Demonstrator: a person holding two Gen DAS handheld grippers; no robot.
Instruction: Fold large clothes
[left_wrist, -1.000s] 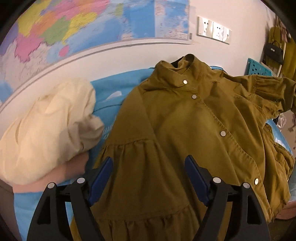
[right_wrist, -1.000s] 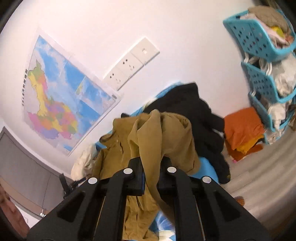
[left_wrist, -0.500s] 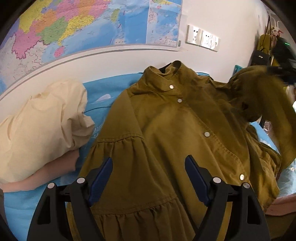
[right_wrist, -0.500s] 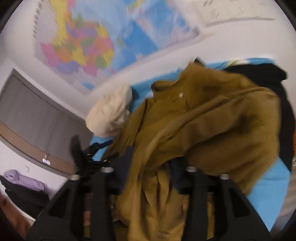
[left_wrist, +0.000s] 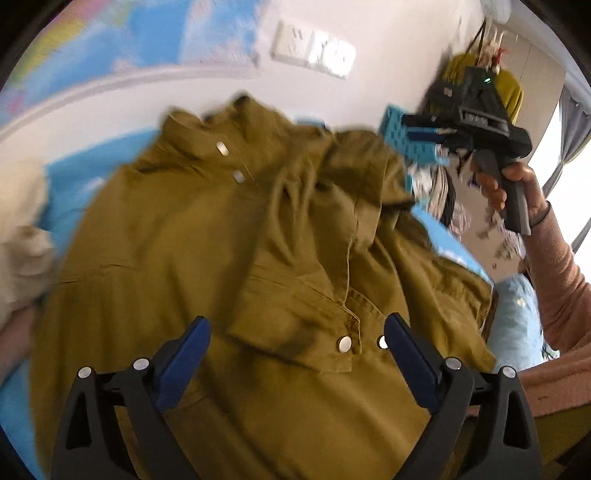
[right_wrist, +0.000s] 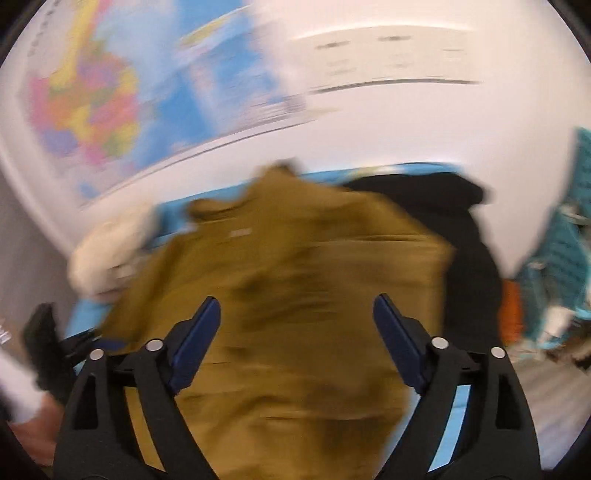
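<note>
On the blue bed (left_wrist: 70, 177), against the wall, the olive shirt (left_wrist: 207, 258) lies spread front-up, collar toward the wall, its right sleeve (left_wrist: 332, 221) folded across the chest over the snap placket. Left claw (left_wrist: 295, 343) hangs over the lower front, jaws wide, gripping nothing. Right claw (right_wrist: 297, 321), jaws wide too, empty, hovers above the shirt (right_wrist: 295, 295); from the left wrist view it shows raised off the bed's right edge (left_wrist: 436, 136), held in a hand (left_wrist: 513, 188). Cream garment (left_wrist: 22, 236) bunched at the bed's left edge, touching the shirt. Black garment (right_wrist: 461, 236) piled at the right edge beside it. Teal basket rack (right_wrist: 561, 258) beyond that edge. Map (right_wrist: 110, 96) and sockets (left_wrist: 314, 51) on the wall. Right view heavily blurred.
</note>
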